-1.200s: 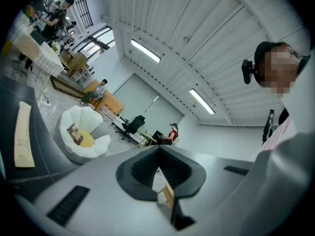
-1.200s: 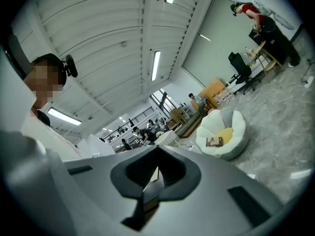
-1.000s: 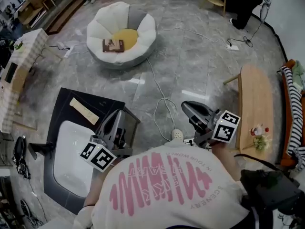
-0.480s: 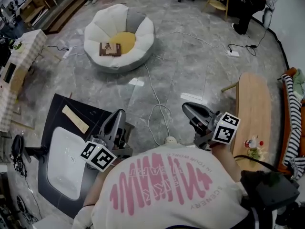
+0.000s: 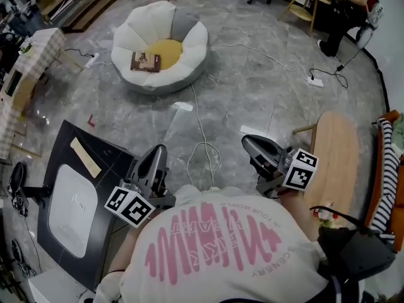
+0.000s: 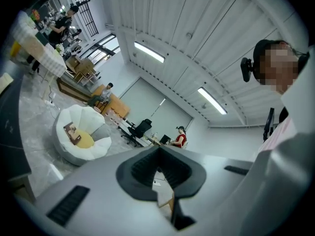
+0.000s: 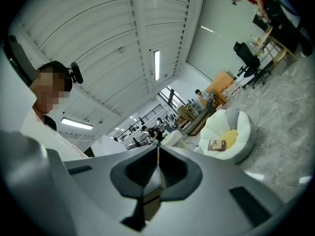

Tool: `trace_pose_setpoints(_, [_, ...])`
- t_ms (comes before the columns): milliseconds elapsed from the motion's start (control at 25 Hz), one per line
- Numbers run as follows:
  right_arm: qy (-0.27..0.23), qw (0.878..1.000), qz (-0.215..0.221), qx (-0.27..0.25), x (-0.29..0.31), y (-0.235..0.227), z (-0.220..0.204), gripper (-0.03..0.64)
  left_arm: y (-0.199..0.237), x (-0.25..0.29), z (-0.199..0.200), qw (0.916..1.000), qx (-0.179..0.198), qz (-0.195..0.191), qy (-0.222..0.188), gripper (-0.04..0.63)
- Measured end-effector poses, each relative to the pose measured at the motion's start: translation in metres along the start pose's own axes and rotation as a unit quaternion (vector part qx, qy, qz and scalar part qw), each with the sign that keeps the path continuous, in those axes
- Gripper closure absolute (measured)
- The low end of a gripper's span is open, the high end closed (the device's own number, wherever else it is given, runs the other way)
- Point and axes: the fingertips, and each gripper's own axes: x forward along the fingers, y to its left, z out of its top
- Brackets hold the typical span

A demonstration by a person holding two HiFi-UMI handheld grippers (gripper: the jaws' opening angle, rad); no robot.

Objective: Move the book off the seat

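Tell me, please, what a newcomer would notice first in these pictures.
The white flower-shaped seat with its yellow centre stands out on the grey floor at the top of the head view, and a brown book lies on it. Lower down, the left gripper and the right gripper are both shut and empty, far from the seat.

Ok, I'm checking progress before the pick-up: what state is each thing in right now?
book, closed, lying flat on the seat, untouched.
seat, holding the book beside its yellow middle.
left gripper, shut, empty.
right gripper, shut, empty.
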Motion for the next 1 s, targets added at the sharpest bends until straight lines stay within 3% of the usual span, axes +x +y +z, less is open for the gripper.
trace_pose_setpoints(160, [0.003,1.000,0.006,0.010,0.006,-0.016,0.005,0.604,0.000,0.011,-0.010,0.9998,-0.016,0.012,0.007,0.588])
trace_pose_setpoints(360, [0.003,1.000,-0.001,0.018,0.013,-0.040,0.019,0.603,-0.005,0.038,-0.014,0.9997,-0.008,-0.002,0.024,0.588])
trace_pose_setpoints(560, [-0.004,1.000,0.001,0.024,0.032,-0.060,0.031,0.604,0.019,0.067,-0.013,0.9991,-0.003,-0.014,0.041,0.588])
trace_pose_setpoints(1000, [0.002,1.000,0.012,0.019,0.128,-0.103,0.079,0.604,0.085,0.135,0.061,0.9997,-0.008,-0.011,0.021,0.588])
